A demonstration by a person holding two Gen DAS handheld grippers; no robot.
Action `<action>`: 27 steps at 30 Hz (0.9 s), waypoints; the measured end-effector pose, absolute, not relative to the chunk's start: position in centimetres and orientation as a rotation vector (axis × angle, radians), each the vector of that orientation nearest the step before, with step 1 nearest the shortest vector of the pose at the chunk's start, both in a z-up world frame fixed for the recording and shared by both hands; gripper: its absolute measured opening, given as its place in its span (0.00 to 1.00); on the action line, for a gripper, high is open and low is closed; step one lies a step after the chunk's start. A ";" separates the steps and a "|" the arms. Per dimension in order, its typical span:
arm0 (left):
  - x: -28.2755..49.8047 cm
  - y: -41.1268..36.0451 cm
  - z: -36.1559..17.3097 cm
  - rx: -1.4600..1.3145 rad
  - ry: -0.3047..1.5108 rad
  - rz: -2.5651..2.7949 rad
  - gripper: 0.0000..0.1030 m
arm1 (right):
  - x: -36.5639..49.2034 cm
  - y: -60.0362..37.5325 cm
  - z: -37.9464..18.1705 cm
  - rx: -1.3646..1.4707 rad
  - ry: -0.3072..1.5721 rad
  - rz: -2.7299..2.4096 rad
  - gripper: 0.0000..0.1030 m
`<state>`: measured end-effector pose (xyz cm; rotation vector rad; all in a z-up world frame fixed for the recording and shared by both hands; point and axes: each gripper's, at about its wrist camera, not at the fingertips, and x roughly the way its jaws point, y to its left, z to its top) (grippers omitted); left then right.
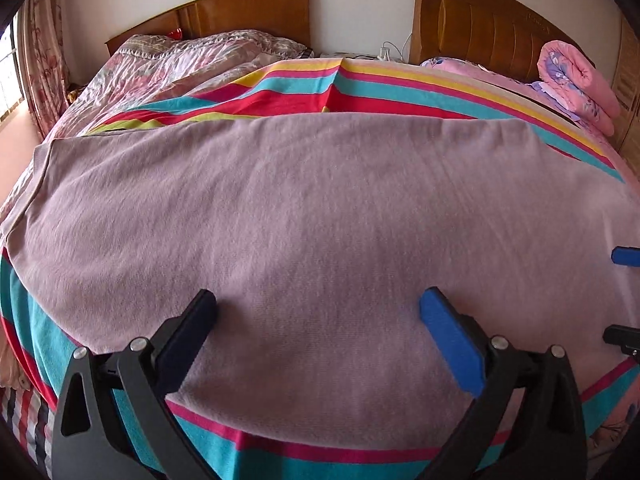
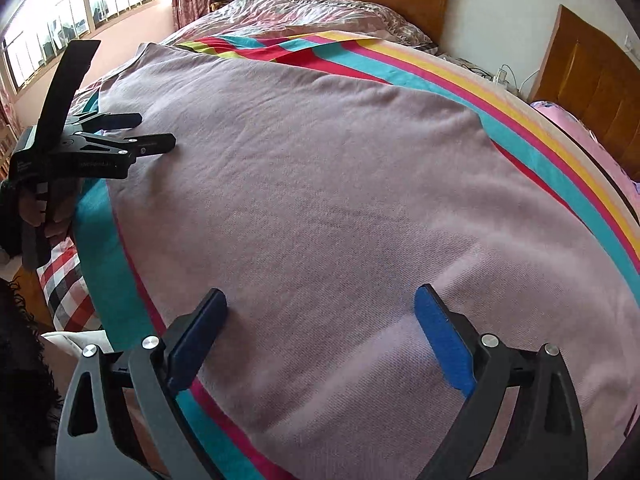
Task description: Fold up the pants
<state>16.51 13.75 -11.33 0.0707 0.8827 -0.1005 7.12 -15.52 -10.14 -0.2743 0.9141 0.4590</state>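
Observation:
Mauve pants (image 1: 320,200) lie spread flat across a striped sheet (image 1: 380,92) on the bed and fill most of both views. A ribbed hem shows at their far left corner (image 1: 42,152). My left gripper (image 1: 318,294) hovers over the near part of the pants, open, with only flat cloth below its blue pads. My right gripper (image 2: 320,292) stands open in the same way over the pants (image 2: 320,184) near their front edge. The left gripper (image 2: 156,130) also shows at the left edge of the right wrist view, held by a hand. The right gripper (image 1: 622,296) peeks in at the right edge of the left wrist view.
A crumpled floral quilt (image 1: 180,60) lies at the head of the bed before a wooden headboard (image 1: 248,8). A second bed at the right carries a rolled pink quilt (image 1: 576,80). A window (image 2: 80,4) is at the left. A checked cloth (image 2: 64,292) hangs below the bed's edge.

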 end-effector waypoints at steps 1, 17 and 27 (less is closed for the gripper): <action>16.5 13.7 -11.3 0.074 0.881 -0.097 0.99 | 6.8 -16.4 -9.9 -0.255 0.910 0.443 0.89; 15.7 13.2 -11.3 0.056 0.893 -0.031 0.99 | 2.6 -30.9 -11.1 -0.069 0.862 0.201 0.89; 16.2 8.5 -5.9 0.050 0.887 -0.012 0.97 | 0.3 -33.6 -9.1 -0.068 0.814 0.215 0.89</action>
